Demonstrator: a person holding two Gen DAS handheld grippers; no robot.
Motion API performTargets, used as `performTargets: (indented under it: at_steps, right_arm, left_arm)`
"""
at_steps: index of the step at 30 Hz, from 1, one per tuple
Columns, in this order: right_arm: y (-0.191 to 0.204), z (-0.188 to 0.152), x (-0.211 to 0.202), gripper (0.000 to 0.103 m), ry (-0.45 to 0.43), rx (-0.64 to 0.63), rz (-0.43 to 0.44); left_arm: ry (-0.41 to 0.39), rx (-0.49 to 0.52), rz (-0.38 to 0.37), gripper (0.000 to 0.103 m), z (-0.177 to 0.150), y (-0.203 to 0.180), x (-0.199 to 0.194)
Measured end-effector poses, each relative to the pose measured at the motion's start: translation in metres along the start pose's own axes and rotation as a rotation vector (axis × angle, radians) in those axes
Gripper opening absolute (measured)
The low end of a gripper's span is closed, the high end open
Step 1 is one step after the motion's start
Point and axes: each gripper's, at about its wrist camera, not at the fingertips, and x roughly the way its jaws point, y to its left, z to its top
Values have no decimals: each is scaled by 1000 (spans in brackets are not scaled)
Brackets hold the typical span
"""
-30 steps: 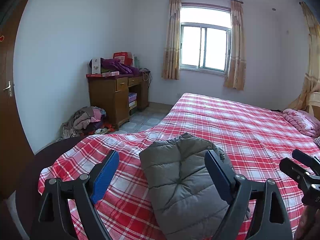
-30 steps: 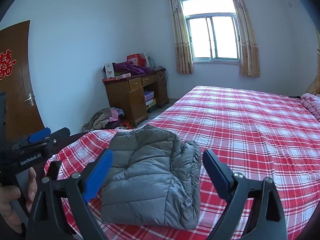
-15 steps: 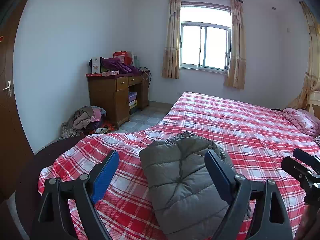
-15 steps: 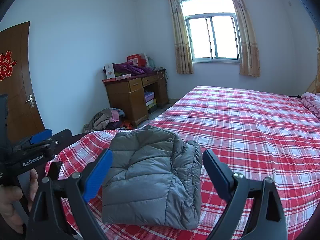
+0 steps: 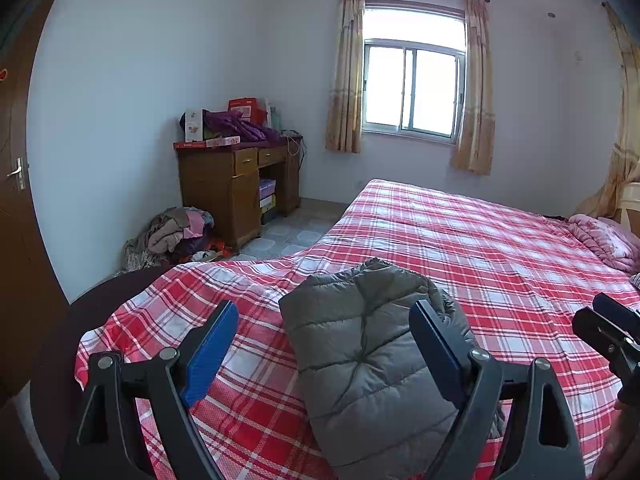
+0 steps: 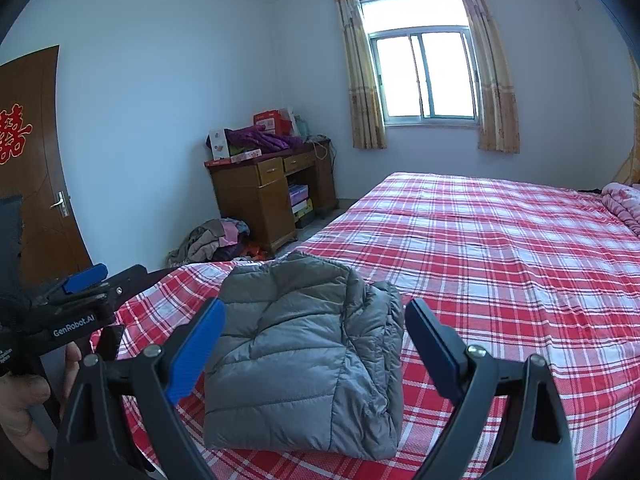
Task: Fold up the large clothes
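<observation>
Nothing of note has moved since the earlier frames: both grippers hover where they were and the folded garment lies as before.

Left gripper (image 5: 324, 354): jaws stand wide apart, nothing between the pads, poised above the near end of the bed. Right gripper (image 6: 316, 350): jaws likewise spread wide and empty, clear of the fabric.

Grey padded jacket (image 6: 304, 356): lies on the red plaid bedspread (image 6: 500, 272) near the foot corner of the bed, gathered into a compact, roughly square bundle. Sleeves are not visible and appear tucked inside. The right-hand edge shows stacked layers with a slight bulge; the top face is smooth, quilting lines plain.

Assessment: folding of this garment looks complete or all but complete, with neither tool in contact. Possible remaining work is pressing the bulging edge flat. A heap of clothes (image 5: 172, 236) lies on the floor beside the wooden desk (image 5: 236, 184); whether it belongs to the task cannot be told.
</observation>
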Motion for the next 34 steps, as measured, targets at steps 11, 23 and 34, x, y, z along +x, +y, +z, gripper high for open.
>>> performTargets:
  at_steps: [11,23,34]
  right_arm:
    - [5,2,-5,93,-38,-12,-1]
    - [4,3,-5,93,-40,-8,-2]
    - [5,1,-1,93,-23,-13,0]
  left_arm:
    - [6,1,-14,88,2,0,0]
    - [30,-10,-3,88,-1,3,10]
    - [25,31,18,88,-9,-4,17]
